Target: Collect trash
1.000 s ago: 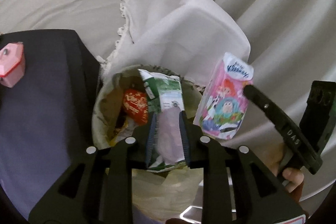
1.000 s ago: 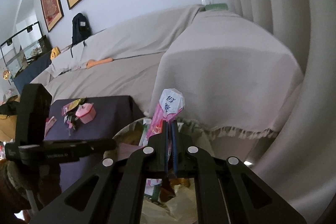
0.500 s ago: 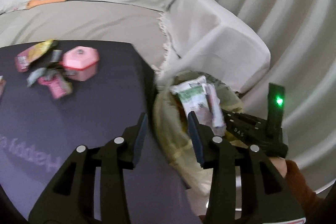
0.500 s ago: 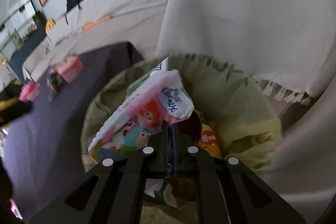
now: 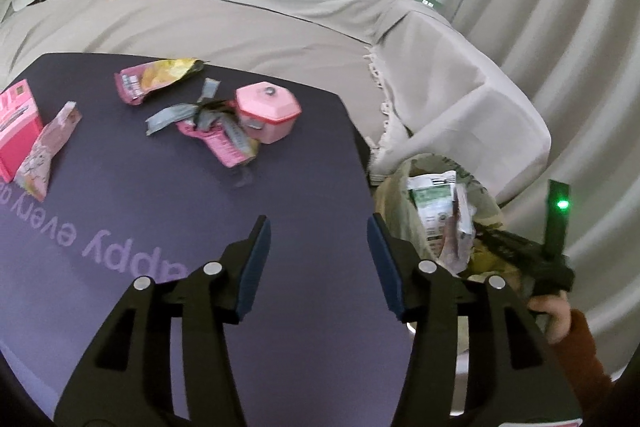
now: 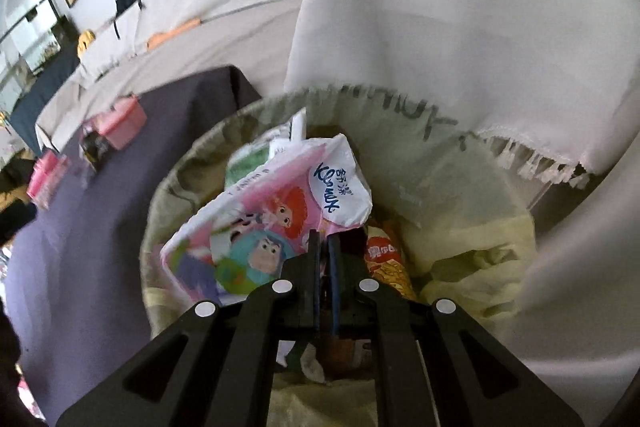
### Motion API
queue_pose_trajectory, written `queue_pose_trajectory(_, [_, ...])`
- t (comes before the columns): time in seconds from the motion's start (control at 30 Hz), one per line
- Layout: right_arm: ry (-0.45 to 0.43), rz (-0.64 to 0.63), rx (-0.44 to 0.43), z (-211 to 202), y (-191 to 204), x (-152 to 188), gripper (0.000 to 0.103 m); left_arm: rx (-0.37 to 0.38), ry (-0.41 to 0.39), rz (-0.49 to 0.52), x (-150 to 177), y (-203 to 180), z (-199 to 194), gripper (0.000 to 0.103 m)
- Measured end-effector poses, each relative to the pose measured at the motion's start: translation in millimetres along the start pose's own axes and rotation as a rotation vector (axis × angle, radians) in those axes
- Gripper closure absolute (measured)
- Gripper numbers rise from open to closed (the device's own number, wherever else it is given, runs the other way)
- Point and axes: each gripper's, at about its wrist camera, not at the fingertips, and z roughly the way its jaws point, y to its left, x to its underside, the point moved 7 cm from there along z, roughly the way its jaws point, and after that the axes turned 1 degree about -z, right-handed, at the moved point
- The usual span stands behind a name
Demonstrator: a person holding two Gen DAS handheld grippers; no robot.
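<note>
Pinching the pink cartoon packet (image 6: 256, 227) by its lower edge with the right gripper (image 6: 325, 247), jaws pressed nearly together on it. Hanging right over the open trash bin (image 6: 480, 227), with the packet's long side slanting up and away to the left of the jaws. Below, already in the bin, a red and orange snack bag (image 6: 386, 263) and a green and white packet (image 5: 434, 211). Probably time to let go and drop it in. Over the purple counter (image 5: 160, 211) with the left gripper (image 5: 318, 239), jaws spread wide and holding nothing. Ahead of those jaws and a bit to the left, more trash to pick up: a pink wrapper (image 5: 224, 145) touching a small pink box (image 5: 267, 111), a grey wrapper (image 5: 172, 117) beside it, and a pink and yellow wrapper (image 5: 156, 79) farther back. Closer to the left gripper than to the right one, so likely a job for the left. Long side of the pink wrapper pointing slantwise toward the jaws. On the counter, upside-down pale purple letters: "appy every". On the packet, blue writing starting with "K", too bent to read fully.
</note>
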Motion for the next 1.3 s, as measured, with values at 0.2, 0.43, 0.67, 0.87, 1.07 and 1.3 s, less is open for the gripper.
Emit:
queue_pose_trajectory(0.2, [-0.081,-0.022,0.028,-33.7,-0.6,-13.3,0.089,-0.023,-0.03,-0.025,0.5,20.2,-12.3,0.051])
queue_pose_trajectory(0.43, [-0.157,-0.041,0.026,-61.5,8.5,-27.3,0.067,-0.081,-0.078,-0.061,-0.8,57.6,-35.1,0.05])
queue_pose_trajectory(0.67, [-0.225,-0.094,-0.027,-80.4,45.6,-35.4,0.067,-0.162,-0.189,-0.07,-7.1,111.0,-71.8,0.05])
queue_pose_trajectory(0.87, [-0.213,-0.154,-0.101,-73.1,97.3,-37.5,0.067,-0.283,-0.186,-0.052,-8.8,161.7,-82.7,0.05])
queue_pose_trajectory(1.07, [-0.161,-0.18,-0.18,-50.3,143.7,-35.2,0.067,-0.341,-0.108,-0.047,-18.0,194.1,-60.2,0.051])
queue_pose_trajectory(1.3, [-0.112,-0.251,-0.172,-27.1,185.1,-32.7,0.067,-0.363,-0.042,-0.112,-35.9,215.0,-21.8,0.057])
